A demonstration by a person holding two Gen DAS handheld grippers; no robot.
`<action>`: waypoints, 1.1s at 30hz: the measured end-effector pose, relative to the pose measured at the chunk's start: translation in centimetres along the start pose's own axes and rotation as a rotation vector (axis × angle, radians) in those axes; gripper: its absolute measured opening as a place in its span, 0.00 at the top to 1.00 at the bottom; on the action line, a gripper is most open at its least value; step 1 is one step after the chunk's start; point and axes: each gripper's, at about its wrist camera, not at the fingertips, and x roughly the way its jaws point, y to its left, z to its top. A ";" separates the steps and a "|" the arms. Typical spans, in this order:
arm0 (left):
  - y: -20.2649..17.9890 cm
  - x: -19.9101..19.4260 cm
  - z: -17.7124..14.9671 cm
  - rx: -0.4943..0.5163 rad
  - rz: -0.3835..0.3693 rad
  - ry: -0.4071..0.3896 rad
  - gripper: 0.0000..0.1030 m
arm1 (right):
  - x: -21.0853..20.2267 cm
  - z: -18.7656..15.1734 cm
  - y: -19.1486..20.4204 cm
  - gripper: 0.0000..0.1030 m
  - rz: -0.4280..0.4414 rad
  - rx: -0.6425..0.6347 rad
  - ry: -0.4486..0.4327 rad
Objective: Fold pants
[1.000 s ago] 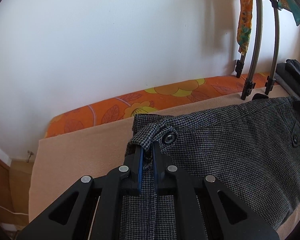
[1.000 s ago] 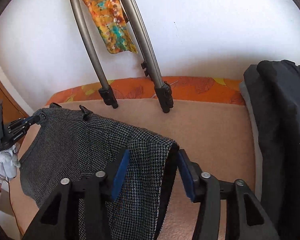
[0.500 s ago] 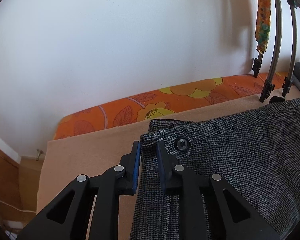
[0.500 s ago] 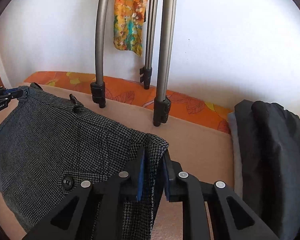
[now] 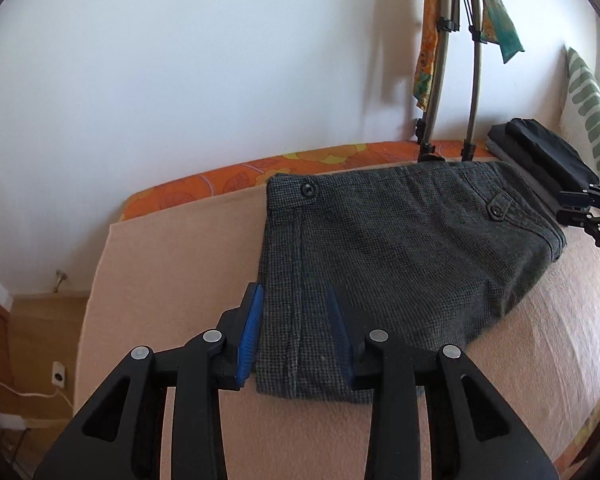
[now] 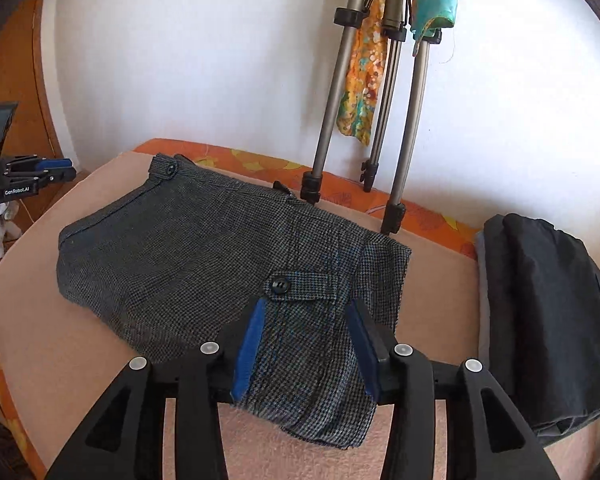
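The grey houndstooth pants [image 5: 400, 252] lie folded flat on the peach bed cover [image 5: 172, 272], waistband and buttons toward the wall. My left gripper [image 5: 296, 336] is open and hovers over the pants' near left edge, holding nothing. My right gripper [image 6: 308, 340] is open above the near right corner of the pants [image 6: 220, 256], just below a buttoned tab, also empty. The right gripper also shows at the right edge of the left wrist view [image 5: 588, 208]. The left gripper shows at the left edge of the right wrist view [image 6: 40, 172].
A stack of folded dark clothes [image 6: 540, 312] lies right of the pants. Tripod legs [image 6: 400, 120] with colourful cloths stand on the bed by the white wall. An orange flowered sheet [image 5: 228, 180] edges the bed. A green-patterned pillow [image 5: 588, 120] is far right.
Both grippers held the waistband corners, shut half a second ago. They have let go, opened and pulled back. The pants now lie flat on the bed.
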 end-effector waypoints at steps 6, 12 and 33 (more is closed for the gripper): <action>-4.0 -0.6 -5.5 -0.004 -0.154 0.127 0.69 | -0.4 -2.6 4.3 0.56 0.063 -0.106 0.036; -6.1 1.4 -6.8 -0.037 -0.203 0.189 0.69 | 1.0 -2.5 8.1 0.56 0.133 -0.178 0.056; -4.7 3.0 -1.8 -0.160 -0.316 0.066 0.96 | 3.9 -2.4 10.8 0.44 0.223 -0.325 0.052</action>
